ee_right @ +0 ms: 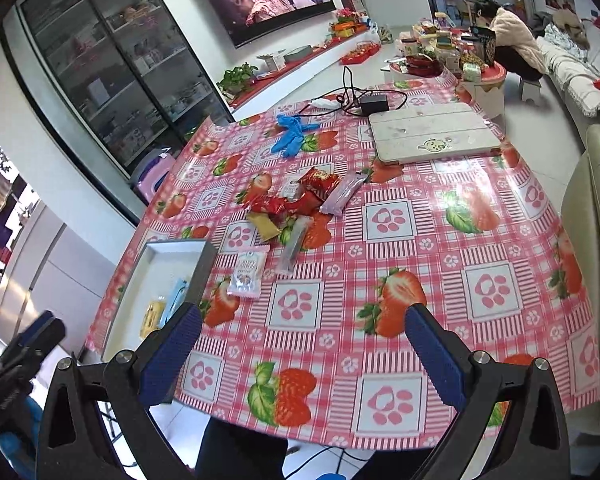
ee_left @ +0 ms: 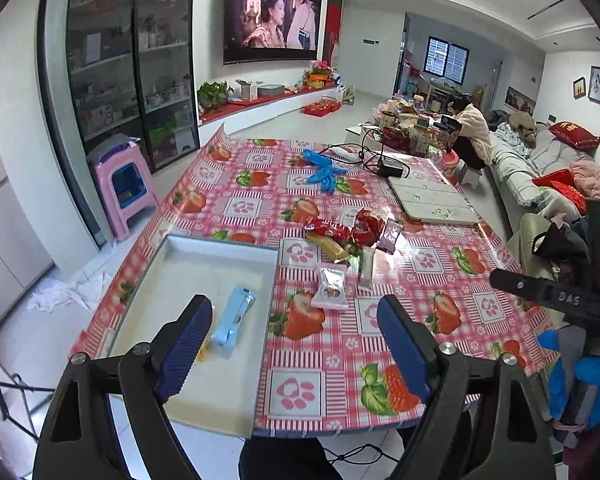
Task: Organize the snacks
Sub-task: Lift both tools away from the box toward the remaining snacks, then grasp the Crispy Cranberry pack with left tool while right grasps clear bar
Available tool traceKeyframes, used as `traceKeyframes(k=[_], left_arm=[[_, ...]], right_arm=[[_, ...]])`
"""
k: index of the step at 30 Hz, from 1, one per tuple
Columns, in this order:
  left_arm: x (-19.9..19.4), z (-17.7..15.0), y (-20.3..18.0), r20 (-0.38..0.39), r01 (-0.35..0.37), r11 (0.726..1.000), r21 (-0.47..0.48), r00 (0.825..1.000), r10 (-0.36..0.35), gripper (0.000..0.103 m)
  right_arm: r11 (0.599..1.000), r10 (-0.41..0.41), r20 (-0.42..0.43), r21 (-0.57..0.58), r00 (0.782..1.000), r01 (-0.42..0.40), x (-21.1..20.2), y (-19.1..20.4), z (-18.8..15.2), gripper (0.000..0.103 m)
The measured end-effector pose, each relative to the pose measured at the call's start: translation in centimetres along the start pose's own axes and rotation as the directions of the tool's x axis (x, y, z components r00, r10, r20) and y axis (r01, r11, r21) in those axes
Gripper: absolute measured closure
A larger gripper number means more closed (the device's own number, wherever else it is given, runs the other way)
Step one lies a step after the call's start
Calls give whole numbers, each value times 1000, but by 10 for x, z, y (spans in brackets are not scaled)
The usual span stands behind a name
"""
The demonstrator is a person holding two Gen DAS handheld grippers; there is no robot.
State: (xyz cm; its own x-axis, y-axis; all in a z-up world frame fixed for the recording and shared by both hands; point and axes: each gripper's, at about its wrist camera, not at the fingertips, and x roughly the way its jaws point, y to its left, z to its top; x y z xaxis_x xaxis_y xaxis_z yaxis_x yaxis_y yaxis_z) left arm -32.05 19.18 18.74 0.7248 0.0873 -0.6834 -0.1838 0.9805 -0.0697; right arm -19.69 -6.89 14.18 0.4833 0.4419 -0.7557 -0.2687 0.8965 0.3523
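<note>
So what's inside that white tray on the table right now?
Inside the white tray lie a light blue snack packet and a yellow packet. The left claw's finger hides most of the yellow one in its own view.

1 tray [ee_left: 220, 245], 2 pkts inside: blue [ee_left: 233, 316], yellow [ee_right: 151, 319]; approx 8 snacks outside.

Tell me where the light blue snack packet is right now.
The light blue snack packet lies inside the white tray at the table's near left corner, beside a yellow packet that shows in the right wrist view.
</note>
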Motion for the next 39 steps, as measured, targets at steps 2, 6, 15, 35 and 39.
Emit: traceKeyframes(k=[2,6,15,35,39], left_arm=[[19,-2,-7,-32,-1,1000,14,999,1,16],[64,-20,-17,-110,-6,999,50,994,11,15],[146,-35,-31,-207,-30,996,89,977,48,15],[281,-19,-63,-306,-84,987,137,944,123,15],[290,-20,-58,-308,-77,996,47,947,88,21]], right_arm=[[1000,3,-35,14,999,-3,20,-3,3,1],[1000,-12,-124,25,992,15,70,-10,5,1],[996,-87,-219,-46,972,79,168,-4,21,1],[969,-138,-180,-229,974,95,226,-18,48,75],[973,-136,-178,-211,975,98,208,-42,40,75]])
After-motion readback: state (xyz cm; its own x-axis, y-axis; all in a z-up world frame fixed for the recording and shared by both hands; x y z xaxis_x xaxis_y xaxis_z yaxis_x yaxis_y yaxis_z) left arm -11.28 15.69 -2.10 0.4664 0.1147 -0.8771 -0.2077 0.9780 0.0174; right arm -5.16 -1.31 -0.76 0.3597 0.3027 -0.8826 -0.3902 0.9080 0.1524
